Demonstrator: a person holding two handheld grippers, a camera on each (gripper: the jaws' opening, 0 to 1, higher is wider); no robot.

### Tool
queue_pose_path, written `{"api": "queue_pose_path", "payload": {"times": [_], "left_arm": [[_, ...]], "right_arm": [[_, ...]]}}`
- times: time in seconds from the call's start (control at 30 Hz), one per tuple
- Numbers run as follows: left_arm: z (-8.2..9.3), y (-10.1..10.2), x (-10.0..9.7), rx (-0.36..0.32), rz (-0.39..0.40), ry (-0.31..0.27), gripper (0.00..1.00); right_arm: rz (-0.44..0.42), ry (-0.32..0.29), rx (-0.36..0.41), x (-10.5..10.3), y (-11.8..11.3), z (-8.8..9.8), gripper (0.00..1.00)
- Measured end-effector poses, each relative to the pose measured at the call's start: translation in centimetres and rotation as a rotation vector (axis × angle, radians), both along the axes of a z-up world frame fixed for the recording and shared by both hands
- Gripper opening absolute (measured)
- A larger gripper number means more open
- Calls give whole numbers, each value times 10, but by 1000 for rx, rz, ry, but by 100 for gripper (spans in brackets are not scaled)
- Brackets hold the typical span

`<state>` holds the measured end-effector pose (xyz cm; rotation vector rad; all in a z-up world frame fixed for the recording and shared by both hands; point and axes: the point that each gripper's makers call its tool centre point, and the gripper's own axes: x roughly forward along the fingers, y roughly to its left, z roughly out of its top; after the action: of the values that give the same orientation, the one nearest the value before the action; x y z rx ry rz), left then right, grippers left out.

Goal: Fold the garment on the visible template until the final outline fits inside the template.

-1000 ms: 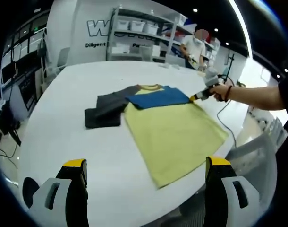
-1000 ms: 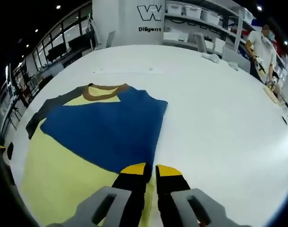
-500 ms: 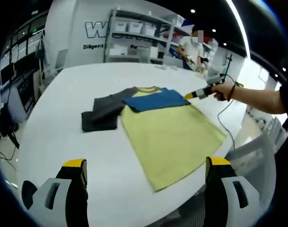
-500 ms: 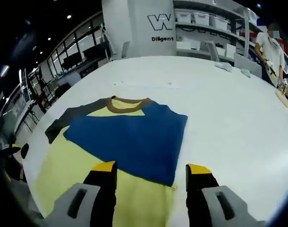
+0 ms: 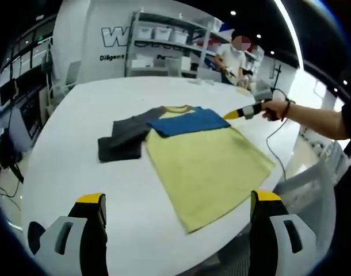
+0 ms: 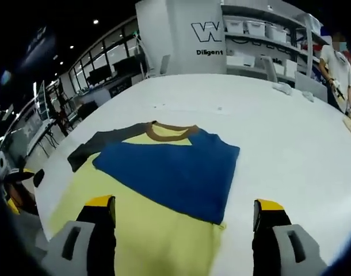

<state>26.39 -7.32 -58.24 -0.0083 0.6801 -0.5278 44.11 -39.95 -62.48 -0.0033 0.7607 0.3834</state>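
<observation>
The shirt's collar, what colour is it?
Brown; the collar shows best in the right gripper view.

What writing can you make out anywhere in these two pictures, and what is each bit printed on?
"W": a big outlined letter on the white back wall, in the right gripper view; the rest of the logo is cut off by the shelving.
"Diligent": small dark print under that letter, on the same wall; more words follow but are hidden.
In the left gripper view the same lettering shows, too blurred past "Diligent" to read.
The shirt carries no print that I can see.
</observation>
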Motion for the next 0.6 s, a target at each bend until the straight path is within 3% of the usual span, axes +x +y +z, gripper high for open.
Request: {"api": "queue_pose_path", "payload": {"times": [0.23, 0.6], "left_arm": [[1, 5, 1, 5, 6, -3, 99], [2, 16, 5, 14, 24, -11, 99]], "right_arm": [[8, -22, 26, -10, 3, 10, 99], [86, -52, 49, -44, 13, 29, 99]]}}
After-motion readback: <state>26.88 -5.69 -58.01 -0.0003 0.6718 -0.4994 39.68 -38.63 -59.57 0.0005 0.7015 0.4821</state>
